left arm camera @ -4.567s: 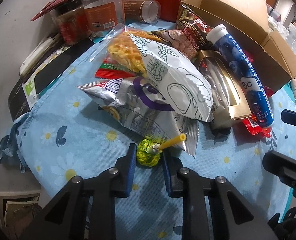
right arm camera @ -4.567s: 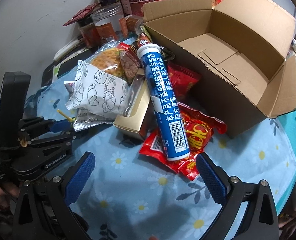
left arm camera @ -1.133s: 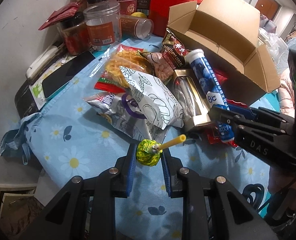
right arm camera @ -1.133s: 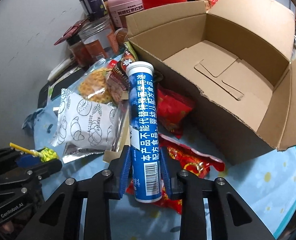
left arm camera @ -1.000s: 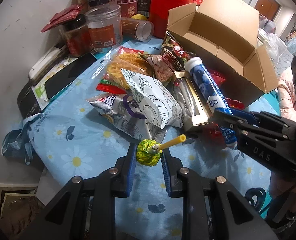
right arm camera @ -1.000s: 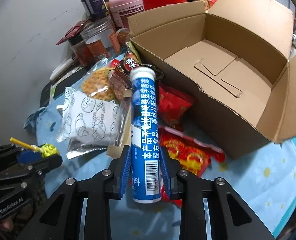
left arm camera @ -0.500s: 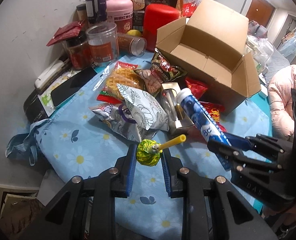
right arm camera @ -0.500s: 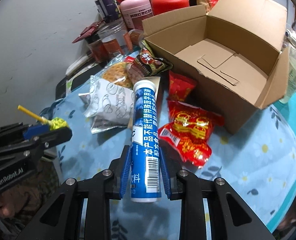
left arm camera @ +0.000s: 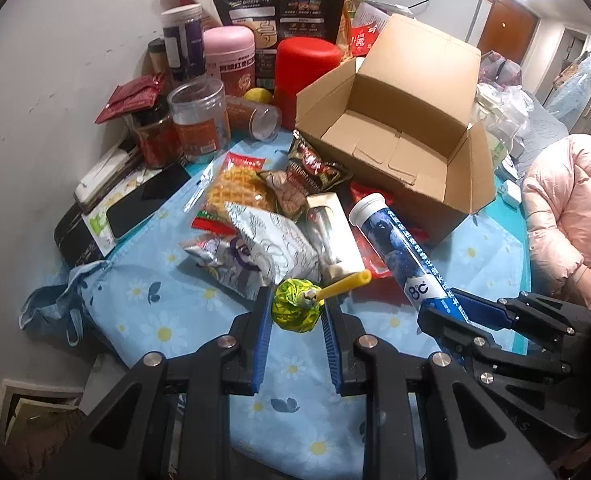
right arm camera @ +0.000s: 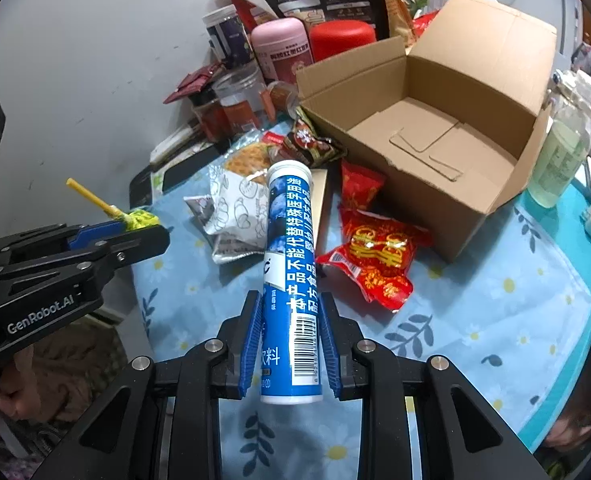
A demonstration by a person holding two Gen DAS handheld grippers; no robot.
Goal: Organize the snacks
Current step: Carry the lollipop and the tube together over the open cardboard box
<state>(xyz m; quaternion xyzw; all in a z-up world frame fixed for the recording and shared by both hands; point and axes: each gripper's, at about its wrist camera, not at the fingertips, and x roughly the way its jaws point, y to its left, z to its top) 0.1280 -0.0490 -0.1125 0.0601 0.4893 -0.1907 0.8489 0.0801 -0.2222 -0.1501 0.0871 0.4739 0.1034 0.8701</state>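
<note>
My left gripper (left arm camera: 297,314) is shut on a yellow-green wrapped lollipop (left arm camera: 295,311) with a yellow stick, held above the flowered blue cloth. The same lollipop (right arm camera: 139,218) shows at the left in the right wrist view. A long blue tablet tube (right arm camera: 291,280) with a white cap is clamped in my right gripper (right arm camera: 290,336), its cap end pointing away from me. This blue tube (left arm camera: 399,254) also shows at the right in the left wrist view. An open, empty cardboard box (right arm camera: 435,148) stands behind the snack pile; the box (left arm camera: 395,148) is at the back right in the left wrist view.
Loose snack packs lie on the cloth: a white croissant-print bag (left arm camera: 271,240), a waffle bag (left arm camera: 235,188), a gold box (left arm camera: 333,236) and red packets (right arm camera: 371,256). Jars and canisters (left arm camera: 231,64) crowd the wall side. A person in a pink jacket (left arm camera: 563,216) sits at right.
Both grippers have risen with their loads, so the table looks smaller and farther. The tube has come off the snack pile and hangs in the air.
</note>
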